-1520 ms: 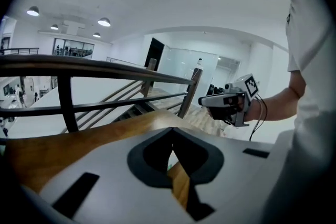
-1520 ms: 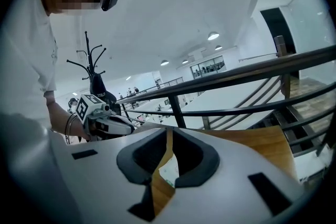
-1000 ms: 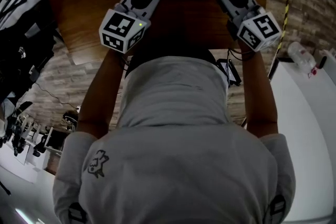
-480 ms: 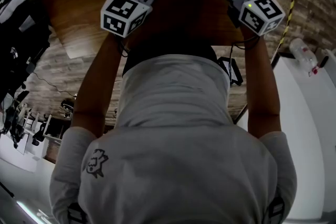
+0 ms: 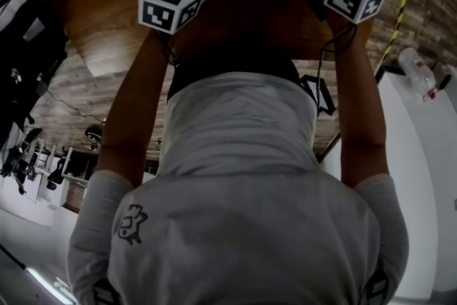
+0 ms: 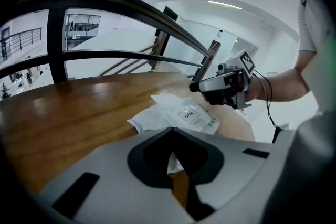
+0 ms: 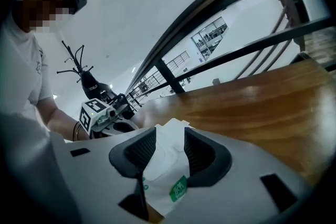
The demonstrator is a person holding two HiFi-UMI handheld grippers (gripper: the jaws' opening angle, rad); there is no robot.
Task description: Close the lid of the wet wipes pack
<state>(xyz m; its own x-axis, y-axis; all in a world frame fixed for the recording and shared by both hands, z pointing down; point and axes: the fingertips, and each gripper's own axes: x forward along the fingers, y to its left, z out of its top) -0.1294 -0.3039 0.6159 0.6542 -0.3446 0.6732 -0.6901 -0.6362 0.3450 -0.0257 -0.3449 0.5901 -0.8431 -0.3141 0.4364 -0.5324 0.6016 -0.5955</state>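
Jaws of the right gripper (image 7: 170,136) had just been opening and stood spread, with one end of the white plastic wet wipes pack (image 7: 163,165) between them, pads not visibly pressing. The left gripper (image 6: 170,134), tips pressed together, sat at the pack's other end. Over the last second both had closed in on the pack, flat on the brown wooden table (image 5: 107,18). Its lid seemingly lay flipped back, so closing remained undone.

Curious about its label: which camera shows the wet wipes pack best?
Left gripper view: the wet wipes pack shows its top and OPEN label. Head view crops it at the edge; right gripper view shows only a close part.
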